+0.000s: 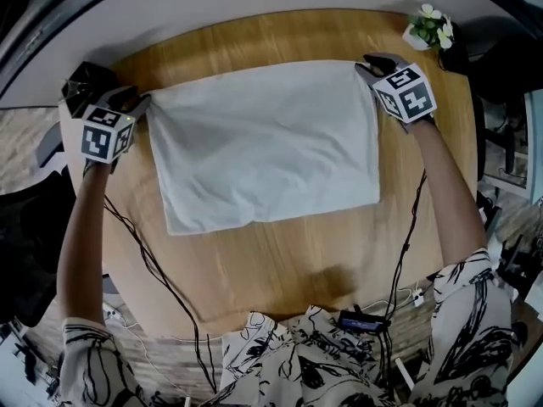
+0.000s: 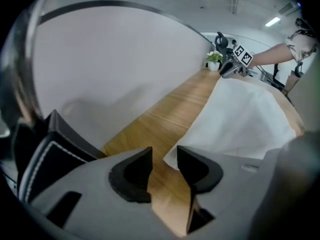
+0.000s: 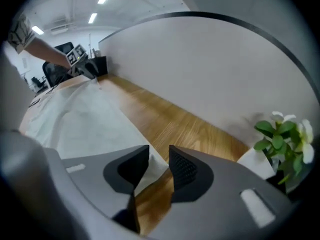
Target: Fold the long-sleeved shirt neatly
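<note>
**Both grippers slack at the far corners of the folded shirt point(image 1: 267, 147)**

At the table's point(image 1: 280, 261) far left, the left gripper point(image 2: 164, 152) points steeply down at the shirt's far left corner. Its jaws stand apart with bare wood showing through the gap. The tip of the cloth corner lies just beyond the inner jaw's tip, and neither pad presses on it, so this gripper grasps nothing.

The shirt is white and folded into a plain rectangle, lying flat on the far half of the round wooden table. Its long axis runs from left to right across the table, roughly along the far edge. It is slightly skewed, with the right end nearer the far edge than the left end. Its short sides face the two grippers, and the near long edge lies about mid-table. No sleeves or collar show on the upper face. A curved grey wall point(image 2: 110, 69) rises just behind the far edge.

At the far right, the right gripper point(image 3: 159, 151) also tilts down, over the shirt's far right corner. Its jaws are parted by a narrow gap. The cloth's edge runs under the inner jaw and into that gap with wood beside it, and the pads are not clamped on it.

Further right, at the far right edge of the table, a small potted plant point(image 1: 431, 28) with white flowers stands near the right gripper. It is clear of the shirt.
</note>
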Available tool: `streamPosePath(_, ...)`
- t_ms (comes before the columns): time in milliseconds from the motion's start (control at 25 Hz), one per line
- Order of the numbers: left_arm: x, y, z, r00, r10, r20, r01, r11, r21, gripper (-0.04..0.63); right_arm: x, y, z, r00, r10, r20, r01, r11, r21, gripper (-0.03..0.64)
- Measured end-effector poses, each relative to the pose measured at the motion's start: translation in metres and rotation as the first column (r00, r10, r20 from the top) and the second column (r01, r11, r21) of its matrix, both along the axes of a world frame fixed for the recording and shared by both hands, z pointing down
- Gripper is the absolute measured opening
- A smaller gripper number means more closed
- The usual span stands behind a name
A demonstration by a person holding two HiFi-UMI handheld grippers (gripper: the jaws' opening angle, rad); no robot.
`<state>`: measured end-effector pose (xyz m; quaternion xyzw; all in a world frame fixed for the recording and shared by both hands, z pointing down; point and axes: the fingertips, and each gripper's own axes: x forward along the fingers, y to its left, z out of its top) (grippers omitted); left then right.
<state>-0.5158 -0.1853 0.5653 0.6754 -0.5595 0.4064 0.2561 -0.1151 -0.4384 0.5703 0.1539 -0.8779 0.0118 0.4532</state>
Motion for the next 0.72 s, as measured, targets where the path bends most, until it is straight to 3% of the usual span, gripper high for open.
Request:
streamPosePath(120, -0.002, 0.011, -0.028, 0.999, -0.054, 0.003, 0.053, 0.991, 0.12, 0.176, 0.016, -0.003, -0.026, 0.98, 0.145, 0.133, -0.142, 0.989, -0.028, 0.173)
streamPosePath(240, 0.02, 0.053, -0.057, 0.993, -0.066, -0.096, 0.086, 0.973, 0.216, 0.19, 0.044, 0.03, -0.06, 0.942, 0.216, 0.256, -0.198, 0.976, -0.092, 0.197)
streamPosePath(320, 0.041, 0.092, -0.066, 0.989, -0.038, -0.144, 0.071, 0.971, 0.227, 0.19, 0.066, 0.063, -0.074, 0.935, 0.214, 0.282, -0.195, 0.976, -0.096, 0.204)
streamPosePath(440, 0.084, 0.159, -0.069, 0.97, -0.018, -0.243, 0.063, 0.982, 0.177, 0.19, 0.102, 0.123, -0.077, 0.942, 0.198, 0.269, -0.167, 0.977, -0.134, 0.217)
streamPosePath(560, 0.14, 0.22, -0.059, 0.943, -0.002, -0.332, 0.029, 0.997, 0.077, 0.19, 0.135, 0.19, -0.066, 0.957, 0.168, 0.234, -0.115, 0.968, -0.222, 0.239)
streamPosePath(720, 0.182, 0.271, -0.033, 0.949, 0.004, -0.315, -0.008, 1.0, -0.012, 0.198, 0.158, 0.253, -0.035, 0.98, 0.127, 0.156, -0.082, 0.961, -0.266, 0.275)
